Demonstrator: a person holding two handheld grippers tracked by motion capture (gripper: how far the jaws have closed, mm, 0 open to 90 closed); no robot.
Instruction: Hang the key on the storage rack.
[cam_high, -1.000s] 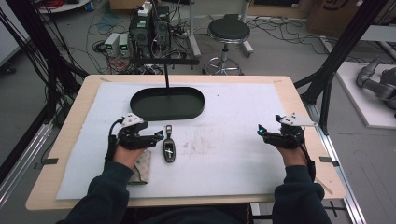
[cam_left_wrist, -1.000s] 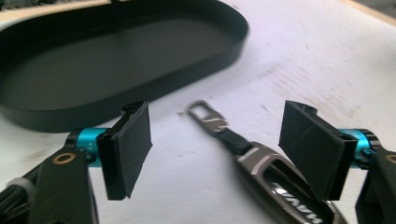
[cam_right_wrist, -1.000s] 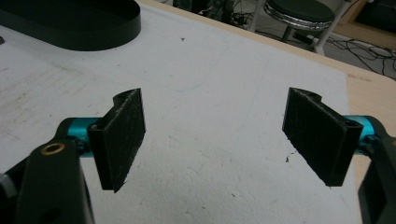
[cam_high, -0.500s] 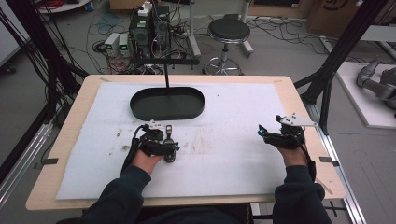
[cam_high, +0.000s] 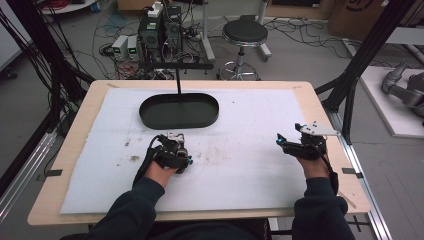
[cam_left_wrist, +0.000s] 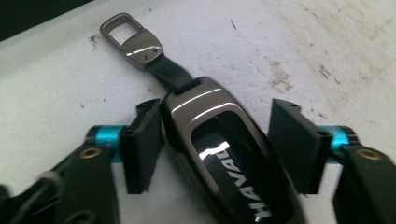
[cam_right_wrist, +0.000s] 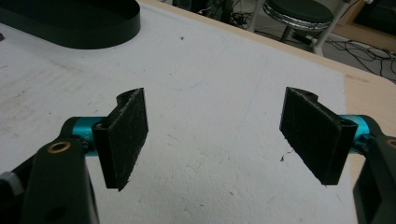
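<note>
Key fob (cam_left_wrist: 224, 154) flat on white mat (cam_left_wrist: 56, 88), between spread jaws of left gripper (cam_left_wrist: 217, 144); left pad touching, right clear. Right gripper (cam_right_wrist: 215, 135) spread wide, nothing between.

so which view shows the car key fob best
The left gripper view: the key fob lies large between the open left tool, clip and lettering clear. In the high view the left tool covers it. The right gripper view faces bare mat.

A person's forearms are reaching over a white-covered bench (cam_high: 250, 115), the left tongs (cam_high: 186, 161) lying near a black oval tray (cam_high: 178, 111), the right tongs (cam_high: 281, 142) sitting well apart by the bench's edge.
</note>
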